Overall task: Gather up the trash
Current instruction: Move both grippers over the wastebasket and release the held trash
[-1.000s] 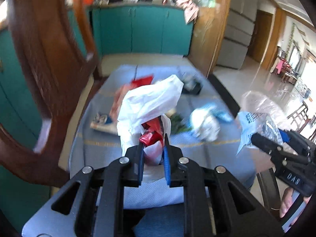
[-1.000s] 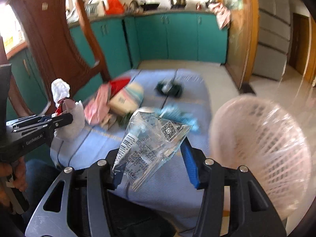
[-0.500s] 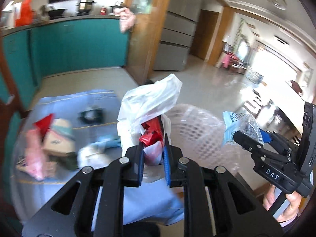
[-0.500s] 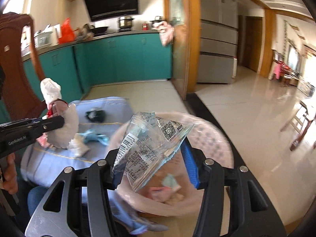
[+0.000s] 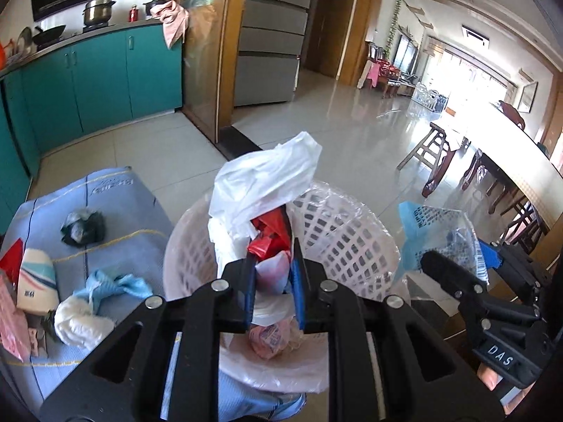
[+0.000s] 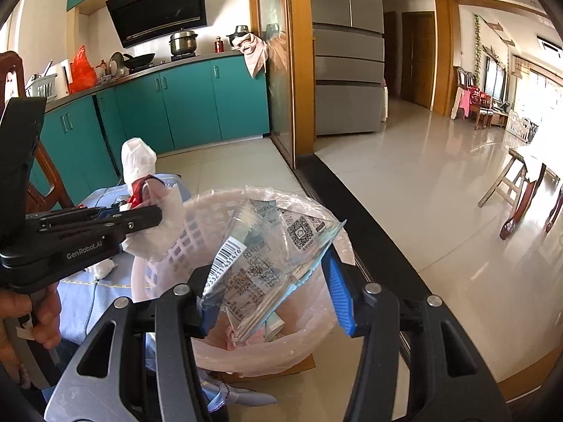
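Note:
My left gripper [image 5: 272,267] is shut on a white plastic bag [image 5: 260,186] with red wrappers inside and holds it over the white lattice trash basket [image 5: 337,235]. My right gripper [image 6: 271,281] holds a clear printed wrapper [image 6: 267,246] over the same basket [image 6: 197,225]; its jaws stand wide, and the wrapper spans between them. The right gripper also shows in the left wrist view [image 5: 457,270], and the left gripper in the right wrist view [image 6: 140,216]. Pink and clear trash lies in the basket's bottom.
A blue cloth [image 5: 116,207] left of the basket bears a black wad [image 5: 82,228], a light-blue and white wad [image 5: 95,299], a small carton [image 5: 37,281] and pink wrappers [image 5: 10,323]. Teal cabinets [image 6: 197,102] stand behind. A wooden chair [image 6: 38,161] is left.
Both grippers have swung right from the blue cloth to the basket, carrying their trash. They now hang over the basket's opening.

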Tool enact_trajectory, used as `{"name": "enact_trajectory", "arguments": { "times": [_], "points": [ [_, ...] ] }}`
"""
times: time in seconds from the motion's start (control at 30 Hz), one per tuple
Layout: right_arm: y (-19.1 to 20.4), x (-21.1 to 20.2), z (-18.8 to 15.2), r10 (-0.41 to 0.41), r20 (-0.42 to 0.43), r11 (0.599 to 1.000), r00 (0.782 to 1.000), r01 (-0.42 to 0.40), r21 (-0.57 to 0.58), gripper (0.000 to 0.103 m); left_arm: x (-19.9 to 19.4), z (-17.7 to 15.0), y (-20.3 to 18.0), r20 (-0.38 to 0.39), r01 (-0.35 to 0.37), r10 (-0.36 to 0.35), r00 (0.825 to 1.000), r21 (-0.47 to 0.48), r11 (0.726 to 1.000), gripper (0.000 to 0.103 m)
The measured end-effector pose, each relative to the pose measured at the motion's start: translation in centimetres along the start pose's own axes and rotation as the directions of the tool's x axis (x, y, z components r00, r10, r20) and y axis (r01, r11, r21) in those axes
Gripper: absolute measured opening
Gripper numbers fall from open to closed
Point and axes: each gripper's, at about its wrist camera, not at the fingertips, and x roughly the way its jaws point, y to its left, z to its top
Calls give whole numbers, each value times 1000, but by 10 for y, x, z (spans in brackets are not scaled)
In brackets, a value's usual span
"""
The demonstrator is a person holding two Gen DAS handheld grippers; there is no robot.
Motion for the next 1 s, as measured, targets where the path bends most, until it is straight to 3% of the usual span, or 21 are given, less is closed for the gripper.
{"name": "enact_trajectory", "arguments": {
  "times": [0.07, 0.13, 0.17, 0.43, 0.57, 0.67, 0.8, 0.9, 1.0],
  "points": [
    [-3, 1, 0, 0, -2, 1000, 1000, 0, 8, 52, 1, 1, -5, 18, 10, -10, 1000, 20, 1000, 31],
    [-3, 4, 1, 4, -5, 1000, 1000, -4, 17, 52, 0, 2, -3, 27, 9, -9, 1000, 12, 1000, 72],
    [-2, 5, 1, 6, -6, 1000, 1000, -6, 20, 52, -2, 1, 0, 39, 4, -4, 999, -5, 1000, 75],
    [5, 22, 9, 36, -23, 999, 999, -35, 14, 54, -29, -5, 53, 64, -64, 73, 995, -140, 988, 81],
    [16, 36, 11, 36, -49, 999, 998, -38, -24, 68, -53, -8, 78, 87, -143, 161, 983, -183, 973, 83],
    [25, 42, 12, 19, -53, 998, 998, -22, -51, 79, -75, -17, 102, 98, -250, 274, 957, -202, 947, 85],
    [37, 43, 15, 32, -40, 998, 999, -34, -56, 88, -98, -28, 146, 73, -390, 420, 905, -259, 884, 85],
    [50, 42, 17, 43, -31, 996, 999, -46, -77, 88, -115, -37, 179, 54, -434, 474, 879, -324, 841, 85],
    [70, 39, 21, 105, -19, 990, 994, -106, -89, 88, -131, -49, 205, 30, -477, 525, 851, -376, 794, 85]
  ]
}}
